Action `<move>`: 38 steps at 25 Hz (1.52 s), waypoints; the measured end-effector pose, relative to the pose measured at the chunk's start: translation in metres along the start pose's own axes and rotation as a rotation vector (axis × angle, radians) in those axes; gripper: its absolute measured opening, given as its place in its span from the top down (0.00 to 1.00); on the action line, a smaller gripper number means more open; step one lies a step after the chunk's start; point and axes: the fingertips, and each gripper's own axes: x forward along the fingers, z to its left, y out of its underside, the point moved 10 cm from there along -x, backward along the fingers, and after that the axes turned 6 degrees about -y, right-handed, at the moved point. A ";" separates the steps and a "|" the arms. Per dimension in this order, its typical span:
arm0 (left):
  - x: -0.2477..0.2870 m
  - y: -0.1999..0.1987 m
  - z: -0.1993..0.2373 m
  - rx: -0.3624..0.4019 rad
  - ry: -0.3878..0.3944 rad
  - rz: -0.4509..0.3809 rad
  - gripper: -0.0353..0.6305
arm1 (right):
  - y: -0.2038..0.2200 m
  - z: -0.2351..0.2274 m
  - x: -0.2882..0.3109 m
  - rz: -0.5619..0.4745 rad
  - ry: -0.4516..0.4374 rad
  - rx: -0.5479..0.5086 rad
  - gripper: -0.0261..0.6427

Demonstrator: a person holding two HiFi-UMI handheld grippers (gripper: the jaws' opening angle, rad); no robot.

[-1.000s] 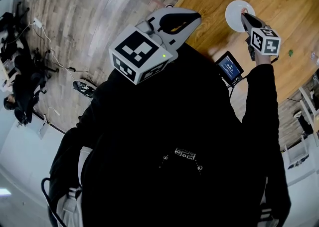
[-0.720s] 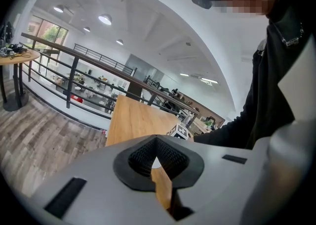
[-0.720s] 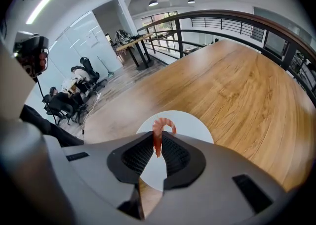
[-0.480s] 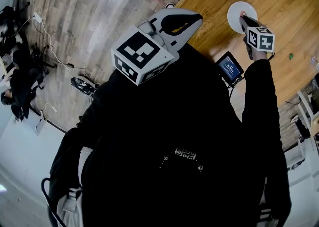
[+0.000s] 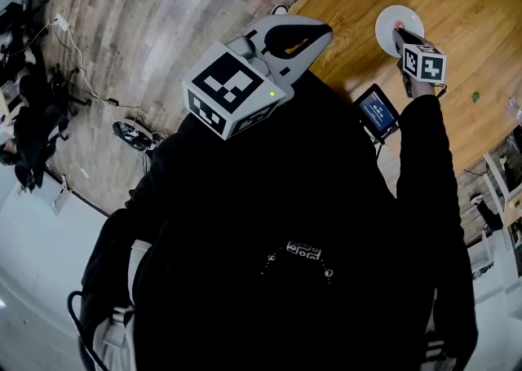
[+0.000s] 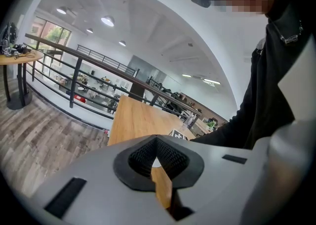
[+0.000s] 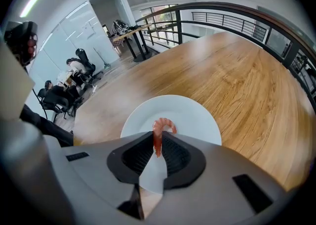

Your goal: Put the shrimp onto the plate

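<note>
One shrimp point(image 7: 158, 134) pinched in the right gripper point(image 7: 157, 146) over one plate point(image 7: 197, 119) — left gripper point(image 6: 157, 146) closed, empty.

Your head cam looks steeply down over your torso; bench point(image 5: 457, 2) sits far off, top right. Cam on left hand-held gripper point(image 6: 156, 140) faces out along that bench. Cam on right hand-held gripper point(image 7: 158, 137) tilts down, close over the plate point(image 7: 192, 115), which the head view shares.

The grey right gripper point(image 7: 157, 144) is covering the near rim of the round white plate point(image 7: 195, 115), its jaws hiding the lower end of the curled orange shrimp point(image 7: 163, 124). From the head view I'm finding that shrimp too small to tell, and the person's black jacket point(image 5: 285, 198) is blocking much of the wooden table point(image 5: 465, 11).
</note>
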 end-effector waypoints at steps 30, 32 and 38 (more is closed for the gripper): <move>0.016 -0.011 -0.005 0.138 0.142 -0.042 0.95 | 0.005 0.030 -0.064 -0.299 0.054 0.131 0.69; 0.020 -0.008 -0.009 0.179 0.170 -0.047 0.95 | 0.010 0.043 -0.080 -0.374 0.063 0.137 0.69; 0.040 -0.023 -0.014 0.261 0.231 -0.067 0.95 | -0.013 0.088 -0.157 -0.672 0.006 0.065 0.91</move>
